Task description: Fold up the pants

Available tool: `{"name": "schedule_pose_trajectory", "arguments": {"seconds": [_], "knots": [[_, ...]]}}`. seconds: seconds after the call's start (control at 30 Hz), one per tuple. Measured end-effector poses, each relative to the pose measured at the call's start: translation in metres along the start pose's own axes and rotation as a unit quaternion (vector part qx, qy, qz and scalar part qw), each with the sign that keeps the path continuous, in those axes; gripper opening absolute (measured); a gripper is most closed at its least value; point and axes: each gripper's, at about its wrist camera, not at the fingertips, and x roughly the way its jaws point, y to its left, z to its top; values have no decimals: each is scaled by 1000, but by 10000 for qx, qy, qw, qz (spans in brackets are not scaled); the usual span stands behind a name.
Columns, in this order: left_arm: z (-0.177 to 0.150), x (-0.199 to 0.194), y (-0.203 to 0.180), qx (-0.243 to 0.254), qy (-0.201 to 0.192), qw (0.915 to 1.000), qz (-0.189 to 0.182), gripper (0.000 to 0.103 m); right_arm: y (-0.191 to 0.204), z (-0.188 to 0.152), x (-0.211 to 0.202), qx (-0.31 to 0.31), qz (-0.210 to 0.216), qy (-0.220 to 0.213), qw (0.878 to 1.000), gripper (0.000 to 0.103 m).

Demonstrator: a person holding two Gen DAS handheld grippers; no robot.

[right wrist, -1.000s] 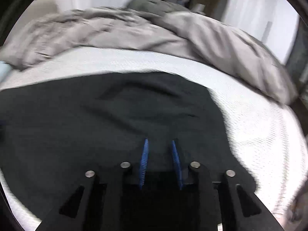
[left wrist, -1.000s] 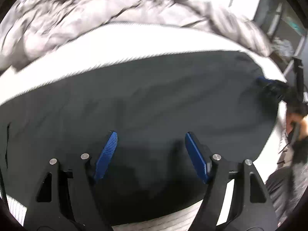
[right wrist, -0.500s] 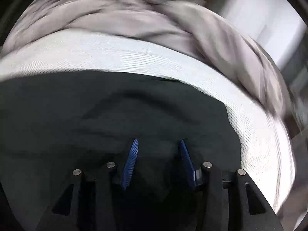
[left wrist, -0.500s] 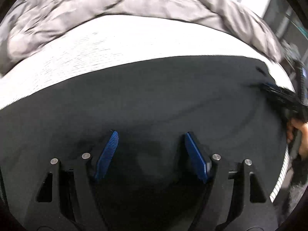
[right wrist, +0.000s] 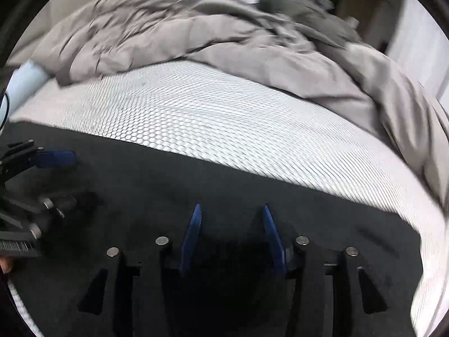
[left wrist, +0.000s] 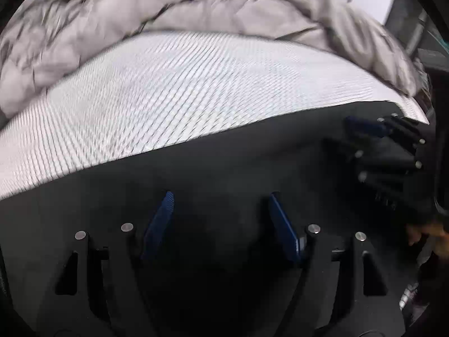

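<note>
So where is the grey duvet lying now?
The grey duvet lies bunched along the far side of the white mattress in both views, beyond the black pants.

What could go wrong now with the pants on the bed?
1. Both tongs, left and right, sit open over the black pants with no cloth pinched; closing now might grab nothing, or only the top layer.
2. The right tongs are opening, so the fold could slip loose.
3. The grey duvet lies bunched close behind; the pants could snag it.

Matt black cloth pants (left wrist: 238, 157) on white, mesh-textured mattress (left wrist: 179, 95). Farther back, crumpled grey cloth duvet (right wrist: 224, 39); ribbed blue pads (right wrist: 192, 236).
</note>
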Motion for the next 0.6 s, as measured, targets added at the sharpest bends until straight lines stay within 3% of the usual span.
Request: {"name": "schedule_pose_trajectory", "arguments": {"seconds": [0.13,0.17,0.2,0.23,0.3,0.37,0.5,0.53,0.6], "knots": [[-3,0,16,-151,-80,9992,-356,69,-50,-14,14,375,-802,255,9958,49],[-3,2,16,-73,-77,9994,-329,69,-68,-18,13,391,-1342,350,9896,49],[-3,3,16,-61,-82,9994,-324,69,-90,-26,11,340,-2168,498,9744,49],[-3,4,16,-63,-94,9993,-351,69,-109,-35,10,463,-2404,617,9676,49],[-4,6,15,6,-93,9995,-309,69,-143,-52,7,1053,-1603,578,9797,49],[-4,6,15,45,-90,9997,-208,69,-158,-58,9,1373,-1190,468,9822,49],[-5,-8,10,-137,-148,9998,76,68,-141,-51,-11,1258,-1296,328,9830,50],[-8,-19,5,-128,-241,9996,-3,68,-135,-51,-24,1320,-1184,243,9839,51],[-16,-40,-8,-59,-475,9985,-274,68,-120,-53,-46,1331,-762,17,9882,63]]}}
